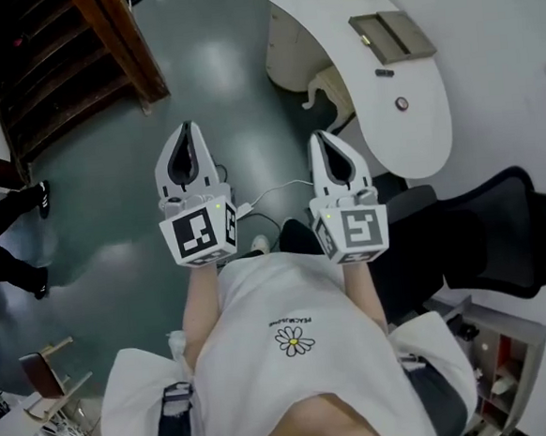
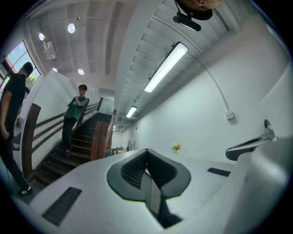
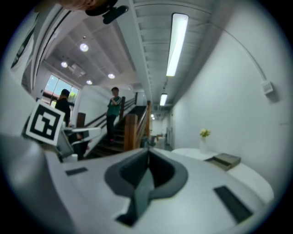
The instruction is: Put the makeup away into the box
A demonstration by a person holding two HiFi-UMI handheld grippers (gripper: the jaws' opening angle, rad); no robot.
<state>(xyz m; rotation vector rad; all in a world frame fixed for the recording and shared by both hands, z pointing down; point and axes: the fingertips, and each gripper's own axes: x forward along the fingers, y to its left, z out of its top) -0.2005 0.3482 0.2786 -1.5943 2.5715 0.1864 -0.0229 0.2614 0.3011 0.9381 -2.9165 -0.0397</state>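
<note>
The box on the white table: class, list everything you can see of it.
The box is flat, rectangular and grey-brown, with a matte look. It seems open, showing two oblong parts side by side. It lies flat on the curved white table, well ahead of both grippers. Only the table touches it; whether anything is inside cannot be made out.

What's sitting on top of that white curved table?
A flat box, a small dark item, a round one and a flower vase. The box's contents cannot be seen.
</note>
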